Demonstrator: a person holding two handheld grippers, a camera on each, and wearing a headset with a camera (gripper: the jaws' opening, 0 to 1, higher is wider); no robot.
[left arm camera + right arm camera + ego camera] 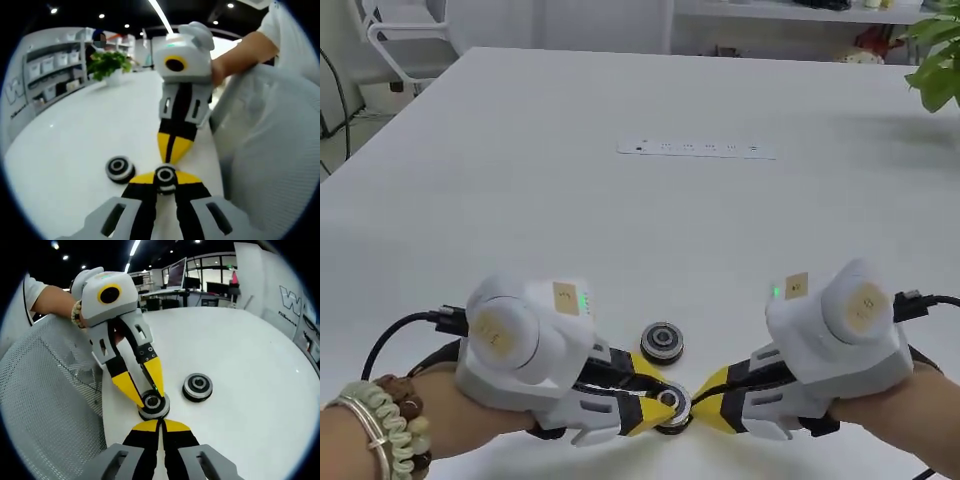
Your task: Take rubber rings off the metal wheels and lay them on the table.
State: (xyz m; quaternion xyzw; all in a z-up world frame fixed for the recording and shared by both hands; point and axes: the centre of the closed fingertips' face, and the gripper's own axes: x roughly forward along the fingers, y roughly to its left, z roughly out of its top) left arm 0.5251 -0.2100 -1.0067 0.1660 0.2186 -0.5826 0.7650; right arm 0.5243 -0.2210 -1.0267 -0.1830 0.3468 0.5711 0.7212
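Head view: at the near edge of the desk (520,200), the left gripper (658,400) and right gripper (700,398) meet on a metal wheel (670,405), with a second wheel (662,340) just beyond; left gripper view: its jaws pinch that wheel; right gripper view: its jaws, pressed together, touch the wheel's edge, and I judge they must next hook and peel off the rubber ring (144,412).

Bare tabletop (620,220) ahead, with 1 loose wheel (662,340) close in and 1 power strip (696,149) mid-table.

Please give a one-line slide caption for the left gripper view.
Left gripper clamps a metal wheel on the table; the shut right gripper touches it.
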